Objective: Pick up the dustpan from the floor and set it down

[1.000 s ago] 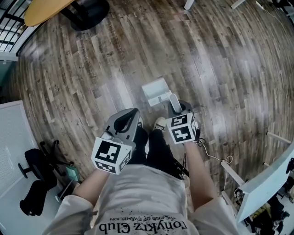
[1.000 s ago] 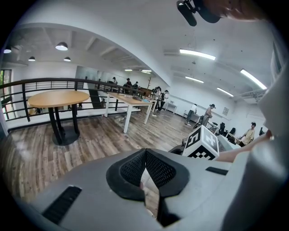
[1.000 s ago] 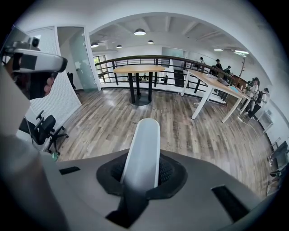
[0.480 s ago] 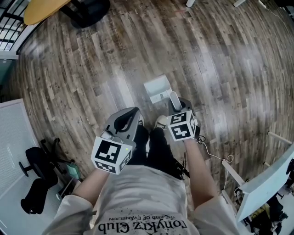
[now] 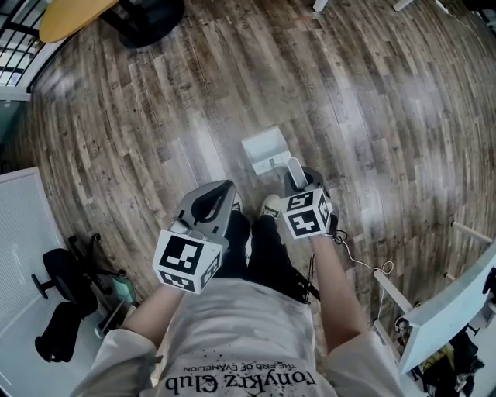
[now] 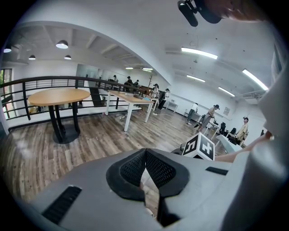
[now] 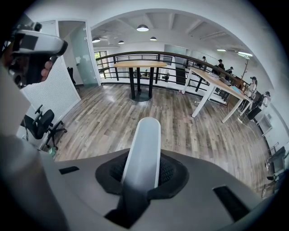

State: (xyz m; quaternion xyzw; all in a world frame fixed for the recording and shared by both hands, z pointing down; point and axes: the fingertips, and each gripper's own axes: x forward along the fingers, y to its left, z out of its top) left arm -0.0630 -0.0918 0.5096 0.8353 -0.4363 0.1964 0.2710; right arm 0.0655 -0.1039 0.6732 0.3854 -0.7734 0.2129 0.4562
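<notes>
A white dustpan (image 5: 266, 150) rests on the wood floor just ahead of my feet, pan end away from me. Its long pale handle (image 5: 295, 170) runs back into my right gripper (image 5: 297, 181). In the right gripper view the handle (image 7: 143, 144) lies between the black pads (image 7: 168, 173), which touch its sides while the jaws are opening. My right gripper (image 7: 142, 175) points steeply down. My left gripper (image 5: 222, 194) hovers to the left, apart from the dustpan. Its pads (image 6: 158, 169) meet at the tip with nothing between them, so my left gripper (image 6: 145, 154) is shut.
My shoe (image 5: 270, 208) is beside the handle. A thin cable (image 5: 364, 265) lies on the floor at right, near white furniture (image 5: 453, 306). A black office chair (image 5: 62, 298) and a white panel (image 5: 22, 233) are at left. A round table (image 5: 77, 17) stands far off.
The dustpan and my right gripper have shifted very slightly away from me. My left gripper has stayed where it was.
</notes>
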